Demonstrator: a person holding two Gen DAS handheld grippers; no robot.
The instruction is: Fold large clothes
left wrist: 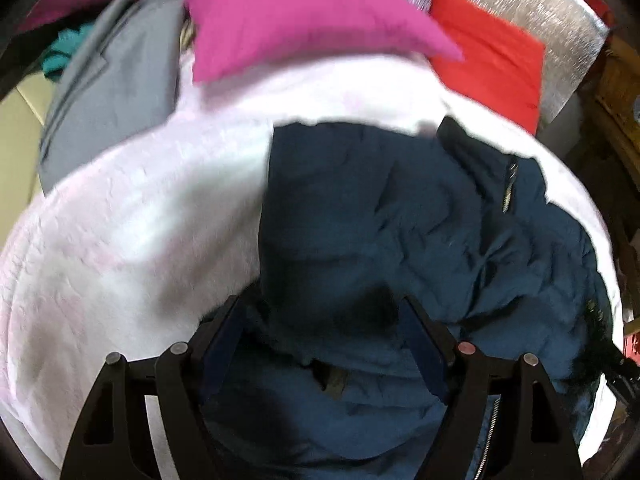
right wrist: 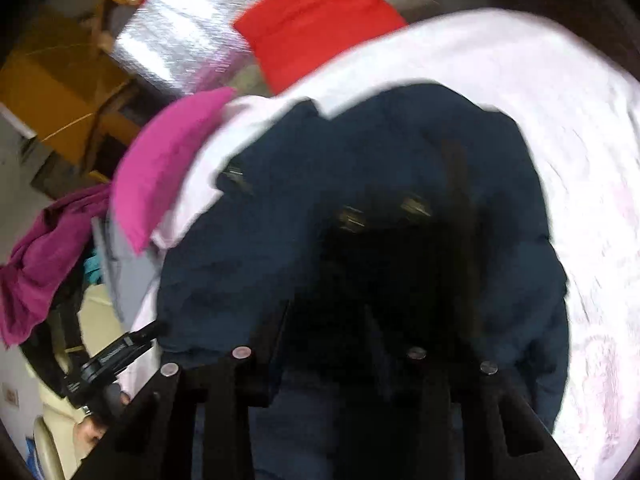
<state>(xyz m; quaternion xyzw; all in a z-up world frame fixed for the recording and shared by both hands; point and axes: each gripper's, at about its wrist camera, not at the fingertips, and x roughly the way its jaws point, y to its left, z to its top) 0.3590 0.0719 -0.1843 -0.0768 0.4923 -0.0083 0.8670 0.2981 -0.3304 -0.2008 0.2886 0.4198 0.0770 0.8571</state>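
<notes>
Fold is mid-way at best. The jacket [left wrist: 400, 216] lies bunched and creased on the white blanket [left wrist: 132, 220], zipper showing, no clean edges yet. Left gripper [left wrist: 320, 344]: jaws spread wide, jacket fabric bulging up between them; pads look clear of it, so no grip. Right gripper [right wrist: 328, 328]: too dark and blurred, cannot tell if its jaws pinch anything; jacket sits right ahead of and under them. Beyond the jaws, pink cloth [left wrist: 288, 20] and red cloth [left wrist: 492, 56] look already folded. Left: flatten, fold, stack the jacket.
</notes>
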